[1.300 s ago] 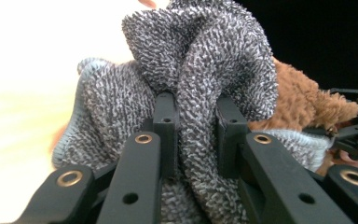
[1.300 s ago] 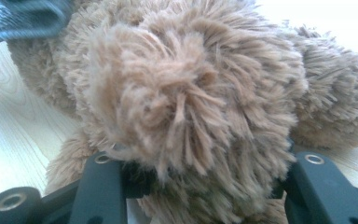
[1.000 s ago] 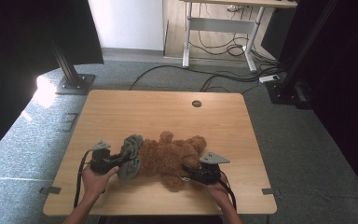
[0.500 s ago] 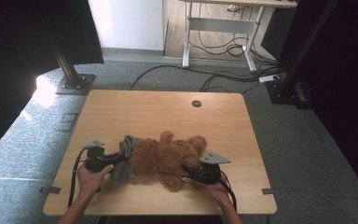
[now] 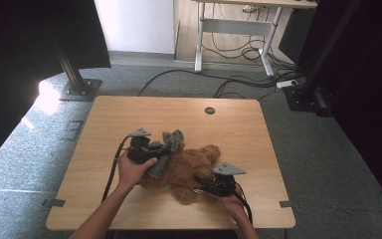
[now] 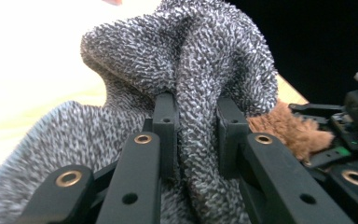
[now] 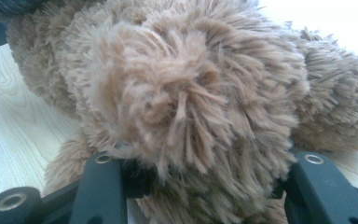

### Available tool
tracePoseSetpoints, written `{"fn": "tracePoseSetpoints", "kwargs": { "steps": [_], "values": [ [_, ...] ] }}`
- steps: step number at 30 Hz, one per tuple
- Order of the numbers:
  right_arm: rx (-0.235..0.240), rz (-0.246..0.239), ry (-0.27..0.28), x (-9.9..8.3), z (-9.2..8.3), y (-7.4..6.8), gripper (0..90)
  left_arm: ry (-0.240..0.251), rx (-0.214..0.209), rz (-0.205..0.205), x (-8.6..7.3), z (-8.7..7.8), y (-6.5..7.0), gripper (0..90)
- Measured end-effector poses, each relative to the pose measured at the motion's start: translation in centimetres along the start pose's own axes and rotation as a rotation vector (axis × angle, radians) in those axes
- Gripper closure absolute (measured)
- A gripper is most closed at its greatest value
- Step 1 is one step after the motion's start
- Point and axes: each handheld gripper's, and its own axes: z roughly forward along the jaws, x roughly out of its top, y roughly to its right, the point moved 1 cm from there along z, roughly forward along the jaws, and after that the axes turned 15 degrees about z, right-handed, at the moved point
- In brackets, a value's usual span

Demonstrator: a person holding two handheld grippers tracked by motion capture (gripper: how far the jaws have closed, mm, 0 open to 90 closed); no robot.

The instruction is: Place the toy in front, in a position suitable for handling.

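Wooden bench carries a brown teddy bear. Left gripper, clenched on a grey knit garment, has shifted toward the bear's middle, drawing the cloth along it. Right gripper grasps the bear's furry limb, unmoved; dressing appears underway.

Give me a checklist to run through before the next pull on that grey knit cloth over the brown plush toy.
1. Left tongs clamped on a fold of the grey knit cloth: ok.
2. Right tongs around a limb of the plush toy, steadying it: ok.
3. Cloth lifted free of the toy: not ok, one end still lies on it.
4. Toy resting on the table: ok.
5. Cable clear of the cloth: cannot tell.
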Motion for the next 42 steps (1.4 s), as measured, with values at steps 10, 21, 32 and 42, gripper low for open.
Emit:
{"fn": "tracePoseSetpoints", "kwargs": {
  "steps": [10, 21, 32, 42],
  "values": [
    [0.004, -0.033, -0.020, -0.5, -0.4, -0.7, 44.4, 0.051, -0.018, -0.004, -4.0, 0.4, 0.9, 75.0],
    [0.059, 0.092, 0.018, 1.1, -4.0, -0.4, 20.0, 0.094, -0.002, 0.039, -5.9, -0.4, 2.7, 75.5],
    [0.102, 0.102, -0.158, 1.4, 0.7, -1.0, 27.2, 0.108, -0.021, 0.037, -6.9, -1.3, 3.2, 75.4],
    [-0.033, 0.026, -0.031, 1.2, 1.1, -1.2, 55.6, 0.146, 0.050, 0.086, -5.7, 0.3, 2.3, 75.1]
  ]
}}
